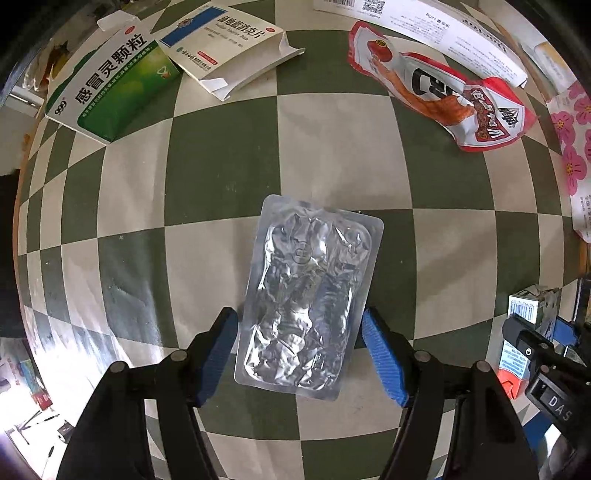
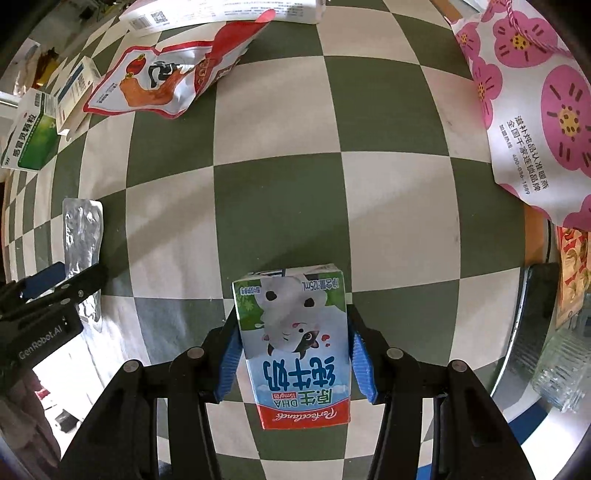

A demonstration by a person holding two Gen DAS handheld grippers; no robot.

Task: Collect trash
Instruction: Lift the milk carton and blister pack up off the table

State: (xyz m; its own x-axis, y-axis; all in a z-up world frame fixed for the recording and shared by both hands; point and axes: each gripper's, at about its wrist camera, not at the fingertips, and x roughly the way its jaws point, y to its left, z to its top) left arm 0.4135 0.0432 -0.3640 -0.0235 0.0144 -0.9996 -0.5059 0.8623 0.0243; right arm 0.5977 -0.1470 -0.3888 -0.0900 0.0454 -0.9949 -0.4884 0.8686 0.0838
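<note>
Green-and-cream checkered desk spread under everything, seen from both wrist views.

Along the far edge, a long white printed box with barcode and QR code. At the right edge, a white paper bag with pink flowers. Just this side of the long box, a crumpled red-and-white snack bag. Toward the far left corner, a green-and-white medicine box lying flat, touching a white-and-blue medicine box with open flaps.

Near the middle of the desk, a silver foil blister pack lying flat, its near half between the blue pads of the left tool. Left tool spread apart, one pad on each side of the pack; right pad at the pack's edge, left pad just beside it, no squeeze visible.

Toward the near right part of the desk, a small milk carton with a cartoon cow, print upside down to the camera. Right tool clamped on the carton, blue pads pressed against both side walls. Whether the carton rests on the desk or hangs just above it: cannot tell.
</note>
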